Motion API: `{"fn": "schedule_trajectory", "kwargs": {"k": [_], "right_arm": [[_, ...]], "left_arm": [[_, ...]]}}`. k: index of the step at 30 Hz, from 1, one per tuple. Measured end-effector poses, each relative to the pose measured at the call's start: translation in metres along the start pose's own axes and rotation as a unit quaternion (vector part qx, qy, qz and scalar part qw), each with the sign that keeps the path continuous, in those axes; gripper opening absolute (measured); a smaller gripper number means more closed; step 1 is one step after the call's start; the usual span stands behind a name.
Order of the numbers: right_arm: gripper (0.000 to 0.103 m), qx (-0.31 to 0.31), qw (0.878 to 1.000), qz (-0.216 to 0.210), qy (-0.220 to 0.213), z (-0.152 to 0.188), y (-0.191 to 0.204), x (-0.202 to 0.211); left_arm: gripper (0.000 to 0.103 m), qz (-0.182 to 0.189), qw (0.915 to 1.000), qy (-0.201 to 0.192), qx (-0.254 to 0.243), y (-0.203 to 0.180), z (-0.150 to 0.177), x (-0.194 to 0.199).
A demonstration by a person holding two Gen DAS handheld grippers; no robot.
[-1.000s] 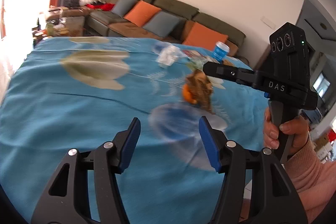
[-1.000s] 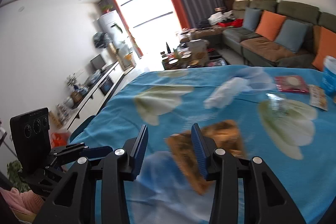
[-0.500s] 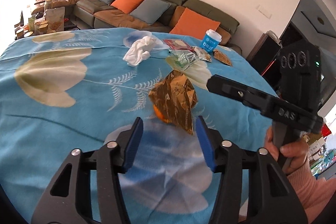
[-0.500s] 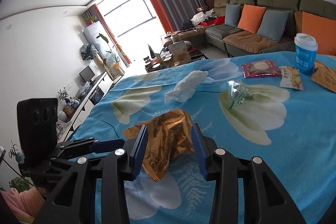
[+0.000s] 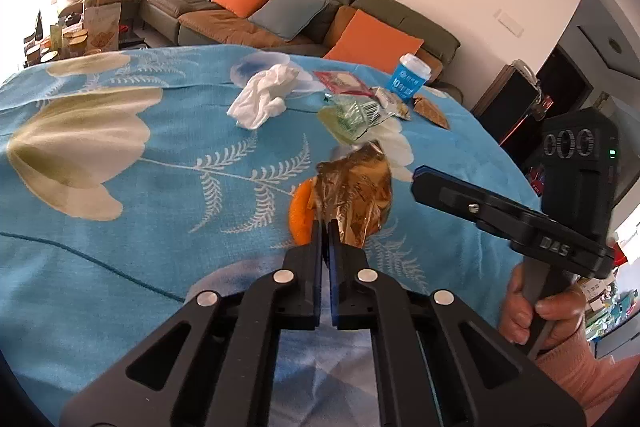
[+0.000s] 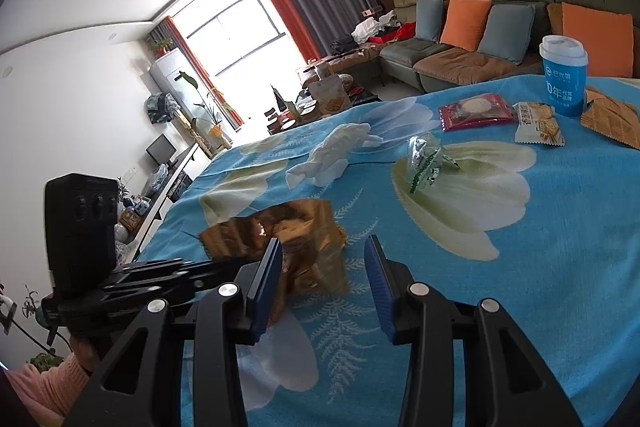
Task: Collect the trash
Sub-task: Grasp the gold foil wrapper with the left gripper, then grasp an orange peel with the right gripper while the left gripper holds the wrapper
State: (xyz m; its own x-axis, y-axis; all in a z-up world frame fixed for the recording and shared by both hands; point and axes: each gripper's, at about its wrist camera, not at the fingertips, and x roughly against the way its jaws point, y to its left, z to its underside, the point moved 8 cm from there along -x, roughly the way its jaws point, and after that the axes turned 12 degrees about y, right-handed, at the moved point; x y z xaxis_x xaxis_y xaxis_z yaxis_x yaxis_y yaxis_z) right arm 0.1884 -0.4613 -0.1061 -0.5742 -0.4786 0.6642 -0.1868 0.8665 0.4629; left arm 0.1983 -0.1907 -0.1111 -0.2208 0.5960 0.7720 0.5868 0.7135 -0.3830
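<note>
My left gripper (image 5: pixel 325 227) is shut on the near edge of a crumpled gold foil wrapper (image 5: pixel 354 197) lying on the blue flowered tablecloth (image 5: pixel 120 187); an orange piece (image 5: pixel 299 217) shows under the wrapper. In the right wrist view the same wrapper (image 6: pixel 288 231) lies just ahead of my right gripper (image 6: pixel 324 259), which is open and empty, its left pad over the wrapper's edge. Further back lie a white crumpled tissue (image 5: pixel 262 97), a clear green wrapper (image 5: pixel 352 115), a red snack packet (image 6: pixel 476 111) and a blue paper cup (image 6: pixel 564 79).
A white biscuit packet (image 6: pixel 538 123) and a brown packet (image 6: pixel 612 121) lie by the cup. A sofa with orange and blue cushions (image 5: pixel 280 7) stands behind the table. The table's right edge (image 5: pixel 504 155) drops off near a dark cabinet.
My left gripper has moved forward and closed from open onto the gold wrapper's near edge. My right gripper stays open beside the wrapper.
</note>
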Motion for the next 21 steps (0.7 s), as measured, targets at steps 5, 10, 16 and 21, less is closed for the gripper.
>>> {"fn": "schedule_trajectory", "kwargs": {"k": [5, 10, 16, 21], "right_arm": [[0.04, 0.0, 1.0, 0.0, 0.002, 0.0, 0.0, -0.002], [0.04, 0.005, 1.0, 0.002, 0.016, 0.0, 0.004, -0.011], [0.04, 0.019, 0.999, 0.007, 0.042, 0.001, 0.014, -0.03], [0.04, 0.013, 0.998, 0.022, 0.056, -0.004, 0.013, -0.045]], "left_arm": [[0.003, 0.01, 0.9996, -0.025, 0.011, 0.006, 0.004, 0.026], [0.003, 0.005, 0.9981, -0.054, 0.031, 0.027, 0.013, 0.063], [0.003, -0.016, 0.9954, -0.08, 0.049, 0.051, 0.027, 0.101], [0.003, -0.032, 0.9937, -0.089, 0.06, 0.065, 0.039, 0.119]]}}
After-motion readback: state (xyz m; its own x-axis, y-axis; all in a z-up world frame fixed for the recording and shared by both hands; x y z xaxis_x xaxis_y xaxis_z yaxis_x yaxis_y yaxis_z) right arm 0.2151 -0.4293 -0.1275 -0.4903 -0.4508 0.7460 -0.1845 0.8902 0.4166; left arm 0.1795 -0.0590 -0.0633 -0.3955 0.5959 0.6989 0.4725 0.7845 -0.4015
